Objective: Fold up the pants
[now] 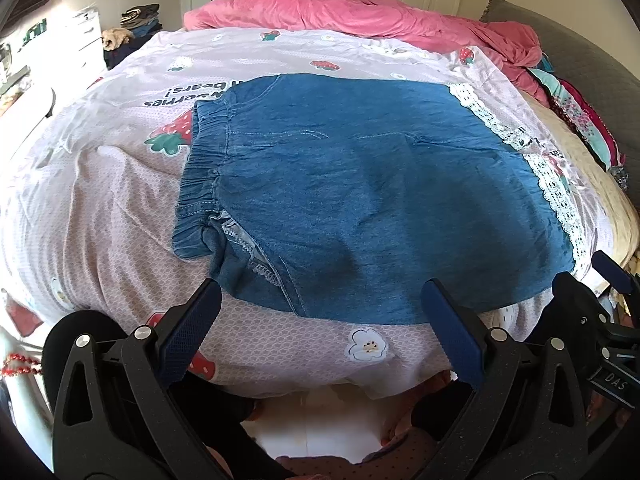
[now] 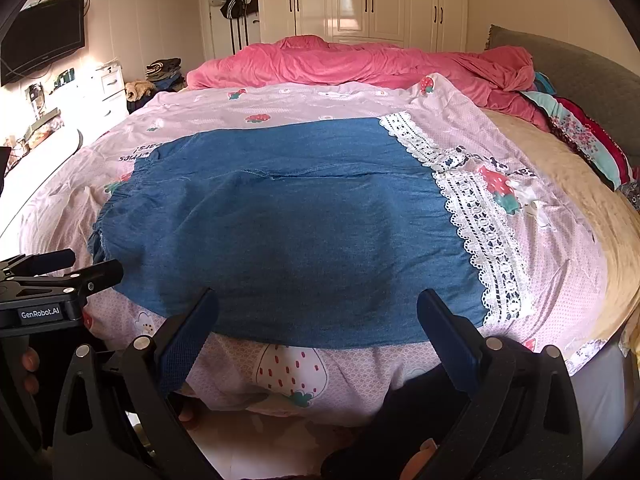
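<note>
Blue denim pants with white lace hems (image 1: 360, 200) (image 2: 288, 232) lie flat on a pink strawberry-print bedsheet (image 1: 100, 208) (image 2: 540, 248), just beyond the left gripper (image 1: 320, 324) and right gripper (image 2: 318, 328), both spread wide and empty.

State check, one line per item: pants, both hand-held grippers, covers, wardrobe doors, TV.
Denim pants: laid flat on the bed, waistband to the left, lace hems to the right, no fold made across their length.
Left hand-held gripper: open, empty, at the pants' near edge.
Right hand-held gripper: open, empty, at the near edge.
Strawberry-print cover: spread under the pants.
Pink duvet: bunched at the far side.
Wardrobe doors: closed.
TV: screen dark.
</note>
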The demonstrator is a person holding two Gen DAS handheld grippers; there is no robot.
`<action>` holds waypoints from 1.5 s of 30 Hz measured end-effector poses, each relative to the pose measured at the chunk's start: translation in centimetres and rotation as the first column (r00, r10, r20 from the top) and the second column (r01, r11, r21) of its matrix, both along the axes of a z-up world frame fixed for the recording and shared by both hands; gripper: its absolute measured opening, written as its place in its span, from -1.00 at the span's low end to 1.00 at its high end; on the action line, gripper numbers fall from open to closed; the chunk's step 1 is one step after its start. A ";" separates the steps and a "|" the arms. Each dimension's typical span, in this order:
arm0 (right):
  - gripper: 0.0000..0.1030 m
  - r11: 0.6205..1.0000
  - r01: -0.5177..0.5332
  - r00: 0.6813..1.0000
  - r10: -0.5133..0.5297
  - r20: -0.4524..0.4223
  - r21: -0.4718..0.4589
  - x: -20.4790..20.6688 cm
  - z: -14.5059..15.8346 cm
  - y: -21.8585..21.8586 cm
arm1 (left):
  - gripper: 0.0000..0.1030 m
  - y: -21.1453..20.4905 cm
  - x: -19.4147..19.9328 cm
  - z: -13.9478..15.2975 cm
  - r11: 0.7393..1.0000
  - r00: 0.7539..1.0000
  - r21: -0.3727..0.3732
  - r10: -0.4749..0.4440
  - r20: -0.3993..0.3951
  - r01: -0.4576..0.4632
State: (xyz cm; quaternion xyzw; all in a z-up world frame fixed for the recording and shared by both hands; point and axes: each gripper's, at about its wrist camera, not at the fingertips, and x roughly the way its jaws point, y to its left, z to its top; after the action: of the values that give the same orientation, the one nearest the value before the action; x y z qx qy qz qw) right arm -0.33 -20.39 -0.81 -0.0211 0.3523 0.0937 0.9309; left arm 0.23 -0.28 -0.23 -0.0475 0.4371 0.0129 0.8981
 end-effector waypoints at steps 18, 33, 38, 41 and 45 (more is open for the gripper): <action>0.92 1.000 0.008 1.000 -0.008 0.001 -0.008 -0.1 0.1 -0.3 | 0.82 -0.2 0.0 0.2 1.000 1.000 -0.004 -0.008 0.002 0.008; 0.92 1.000 0.008 1.000 -0.008 0.003 -0.009 0.1 0.1 -0.3 | 0.82 -0.3 0.0 0.1 1.000 1.000 -0.003 -0.011 0.005 0.011; 0.92 1.000 0.003 1.000 -0.003 -0.002 -0.009 0.4 0.0 -0.1 | 0.82 -0.3 0.0 0.0 1.000 1.000 -0.004 -0.011 0.004 0.011; 0.92 1.000 -0.002 1.000 0.002 -0.007 -0.011 0.7 -0.1 0.1 | 0.82 -0.3 0.1 0.0 1.000 1.000 -0.005 -0.011 0.005 0.011; 0.92 1.000 -0.004 1.000 0.004 -0.014 -0.010 1.3 -0.3 0.3 | 0.82 -0.2 0.5 -0.1 1.000 1.000 -0.012 -0.013 0.003 0.013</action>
State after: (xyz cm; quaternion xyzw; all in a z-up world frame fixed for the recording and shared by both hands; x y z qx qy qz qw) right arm 0.99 -20.12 -1.07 -0.0260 0.3592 0.0940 0.9281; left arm 0.78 -0.51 -0.34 -0.0501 0.4361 0.0045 0.8985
